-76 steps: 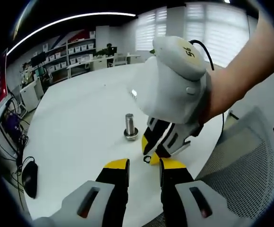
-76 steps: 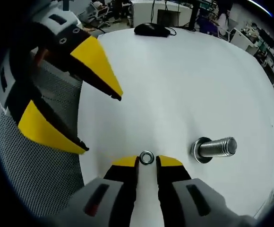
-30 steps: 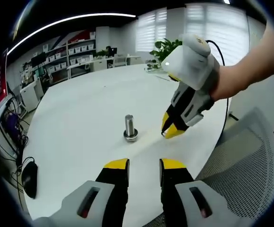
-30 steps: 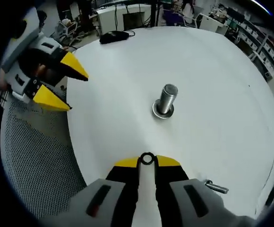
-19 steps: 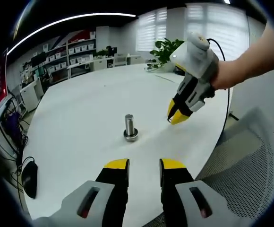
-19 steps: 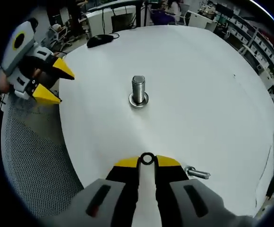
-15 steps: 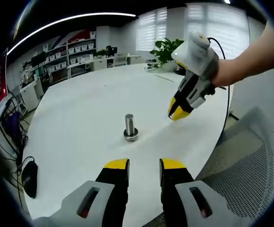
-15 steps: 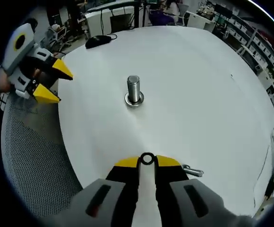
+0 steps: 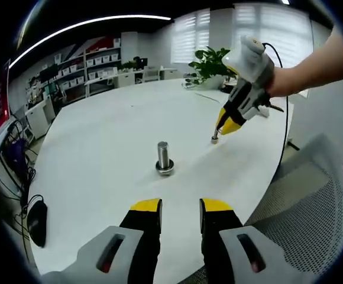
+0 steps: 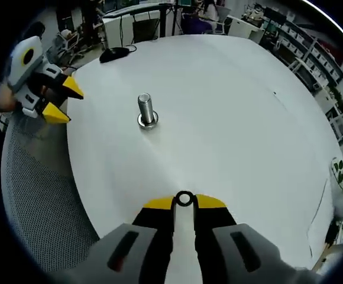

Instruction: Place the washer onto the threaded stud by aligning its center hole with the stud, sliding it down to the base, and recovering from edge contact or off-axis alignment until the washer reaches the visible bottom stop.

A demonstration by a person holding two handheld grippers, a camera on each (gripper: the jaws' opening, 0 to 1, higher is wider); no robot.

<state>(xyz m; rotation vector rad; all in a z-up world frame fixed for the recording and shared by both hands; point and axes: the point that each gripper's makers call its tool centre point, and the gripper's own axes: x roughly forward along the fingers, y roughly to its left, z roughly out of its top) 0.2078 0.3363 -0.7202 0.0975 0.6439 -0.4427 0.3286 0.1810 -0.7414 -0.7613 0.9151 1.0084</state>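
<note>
Round white table [image 10: 230,100], broad and mostly bare, with a mesh chair [image 10: 35,195] tucked at its edge.

Upright on the table, a threaded stud [image 10: 146,111] on a wide flat base, long axis vertical; at about 11 o'clock from the right gripper [image 10: 184,203] in the right gripper view, well apart from it. Seen again in the left gripper view as the same stud [image 9: 164,158], straight up at 12 o'clock from the left gripper [image 9: 180,205].

Right gripper closed narrowly on a small washer [image 10: 184,199], pinched by its rim between the yellow tips, hole facing the camera (so probably held edge-on to the table, not yet flat over the stud). In the left gripper view, right gripper [image 9: 223,126] raised at about 1 o'clock of the stud, washer [image 9: 215,139] at its tip, off to the side and higher than the stud's top.

Left gripper parted by a moderate gap, holding nothing, hanging low near the table's edge; nearer the stud by the look of it, but idle.

Likely needed next: travel toward 11 o'clock, then a roll of the washer flat so its hole lines up with the vertical axis.
</note>
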